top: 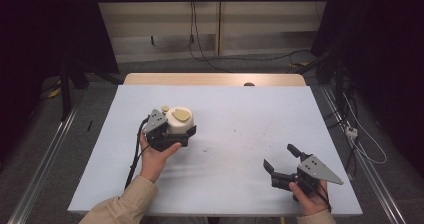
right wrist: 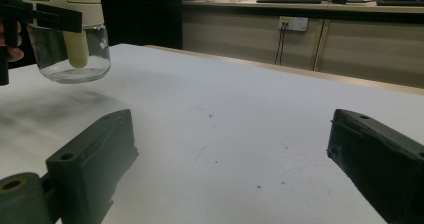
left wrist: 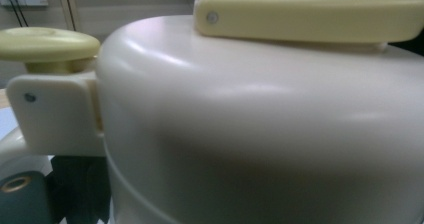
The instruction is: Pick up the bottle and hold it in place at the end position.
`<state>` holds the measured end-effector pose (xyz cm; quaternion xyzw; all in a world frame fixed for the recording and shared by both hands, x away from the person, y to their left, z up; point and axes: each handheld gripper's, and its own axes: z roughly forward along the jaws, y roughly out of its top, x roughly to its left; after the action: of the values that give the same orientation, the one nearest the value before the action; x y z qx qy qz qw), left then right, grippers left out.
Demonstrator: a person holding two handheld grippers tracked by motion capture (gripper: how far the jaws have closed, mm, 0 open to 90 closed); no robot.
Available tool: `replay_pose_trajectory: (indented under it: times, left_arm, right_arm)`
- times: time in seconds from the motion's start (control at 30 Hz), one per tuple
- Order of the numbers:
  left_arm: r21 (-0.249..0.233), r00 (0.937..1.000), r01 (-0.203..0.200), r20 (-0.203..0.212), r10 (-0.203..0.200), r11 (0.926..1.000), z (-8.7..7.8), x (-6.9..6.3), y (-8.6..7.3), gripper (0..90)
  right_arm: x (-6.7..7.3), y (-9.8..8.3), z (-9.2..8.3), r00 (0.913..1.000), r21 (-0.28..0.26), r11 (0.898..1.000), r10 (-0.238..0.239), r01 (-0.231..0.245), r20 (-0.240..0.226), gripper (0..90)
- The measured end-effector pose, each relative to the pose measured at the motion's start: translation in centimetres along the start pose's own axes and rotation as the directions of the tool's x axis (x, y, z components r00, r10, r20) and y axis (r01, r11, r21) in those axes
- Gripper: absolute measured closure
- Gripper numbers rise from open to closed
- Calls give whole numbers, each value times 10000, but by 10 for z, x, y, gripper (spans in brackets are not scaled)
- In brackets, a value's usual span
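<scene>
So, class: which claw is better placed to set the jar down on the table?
The left claw: it already grips the jar, held above the table. The right claw is open, apart.

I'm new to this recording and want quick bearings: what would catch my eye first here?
First, the cream-lidded glass jar, held clear of the table by the left tool, left of centre, its jaws clamped at the lid. Next, the right tool near the front right corner, jaws wide apart with nothing between them. The pale tabletop around both shows small dark specks.
</scene>
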<state>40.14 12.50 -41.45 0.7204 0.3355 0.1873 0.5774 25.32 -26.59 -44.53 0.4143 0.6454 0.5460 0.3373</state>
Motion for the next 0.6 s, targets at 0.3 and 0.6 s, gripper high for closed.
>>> replay_pose_trajectory:
  times: [0.3,0.6]
  left_arm:
    - [19,10000,-22,-13,22,10000,7,1,3,61]
    - [51,10000,34,57,-34,10000,15,0,3,61]
  right_arm:
    - [0,0,0,10000,-1,10000,16,-16,-28,49]
    - [0,0,0,10000,12,10000,22,-22,-45,50]
